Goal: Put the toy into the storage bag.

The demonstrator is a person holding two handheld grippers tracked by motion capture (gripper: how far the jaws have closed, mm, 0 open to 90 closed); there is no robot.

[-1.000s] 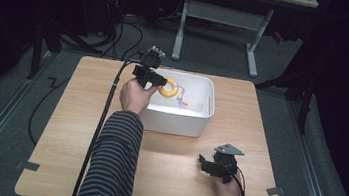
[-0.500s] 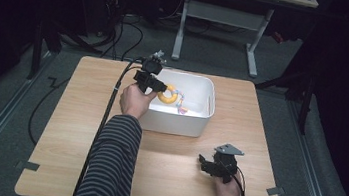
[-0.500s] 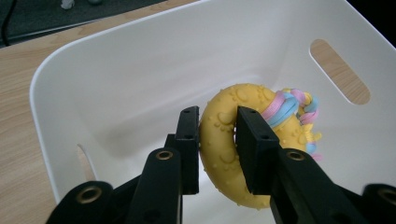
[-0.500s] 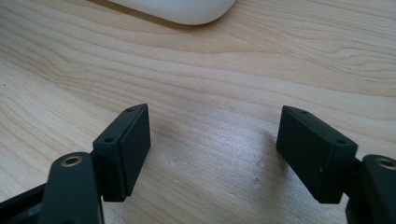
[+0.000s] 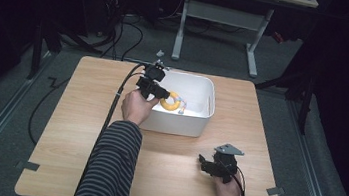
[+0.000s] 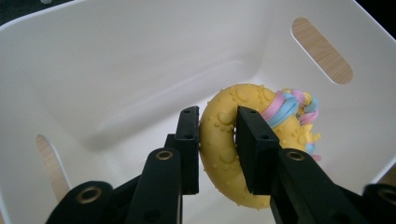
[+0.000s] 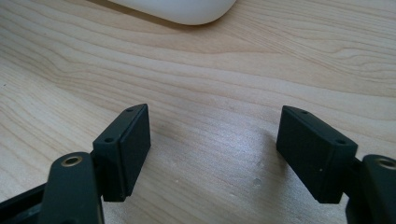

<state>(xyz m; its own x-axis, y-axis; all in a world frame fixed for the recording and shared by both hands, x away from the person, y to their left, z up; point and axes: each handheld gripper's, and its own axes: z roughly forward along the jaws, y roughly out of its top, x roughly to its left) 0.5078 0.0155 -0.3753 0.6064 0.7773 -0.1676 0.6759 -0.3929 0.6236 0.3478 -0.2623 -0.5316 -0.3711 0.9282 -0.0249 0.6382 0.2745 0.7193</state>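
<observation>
Toward the counter's far edge, the left tool (image 6: 217, 140) grasps the yellow knobbed rubber ring with pastel rope (image 6: 233, 140) inside the white plastic bin (image 6: 116, 56), directly beneath it; right tool (image 7: 212, 154) rests released near the front edge.

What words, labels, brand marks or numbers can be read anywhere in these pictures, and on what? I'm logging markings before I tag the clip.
None: no readable text stands on anything.
The yellow ring toy bears only raised bumps and a pink-and-blue cord.
The white bin is plain, with bare handle slots.
The left gripper, shut on the ring, and the open right gripper show only screw holes.
The wooden table shows just grain.
</observation>
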